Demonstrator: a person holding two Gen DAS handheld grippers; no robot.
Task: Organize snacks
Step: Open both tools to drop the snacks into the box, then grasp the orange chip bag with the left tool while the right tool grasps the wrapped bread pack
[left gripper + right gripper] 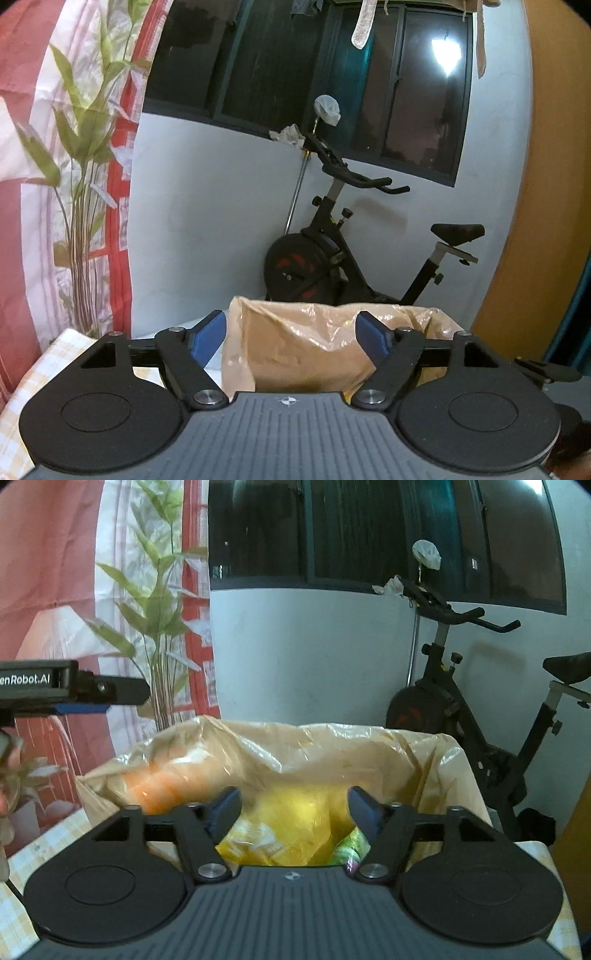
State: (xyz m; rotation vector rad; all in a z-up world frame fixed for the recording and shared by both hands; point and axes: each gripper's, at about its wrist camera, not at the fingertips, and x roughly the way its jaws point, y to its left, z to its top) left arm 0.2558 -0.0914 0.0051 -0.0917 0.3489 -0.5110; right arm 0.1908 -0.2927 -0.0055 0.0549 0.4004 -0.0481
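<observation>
A box lined with a tan plastic bag [295,343] [295,749] stands on the table ahead of both grippers. In the right wrist view it holds a yellow snack packet [295,823], an orange packet [159,794] behind the plastic at the left, and a green wrapper [351,845]. My right gripper [294,808] hovers over the box's near rim, open, with nothing between its blue pads. My left gripper [291,334] is open too, empty, facing the bag's near wall; it also shows at the left edge of the right wrist view as the left gripper [85,698].
A black exercise bike [351,258] [480,709] stands against the white wall behind the box. A red and white floral curtain [74,184] hangs at the left. The table carries a yellow checked cloth [22,897]. A wooden panel [546,184] rises at the right.
</observation>
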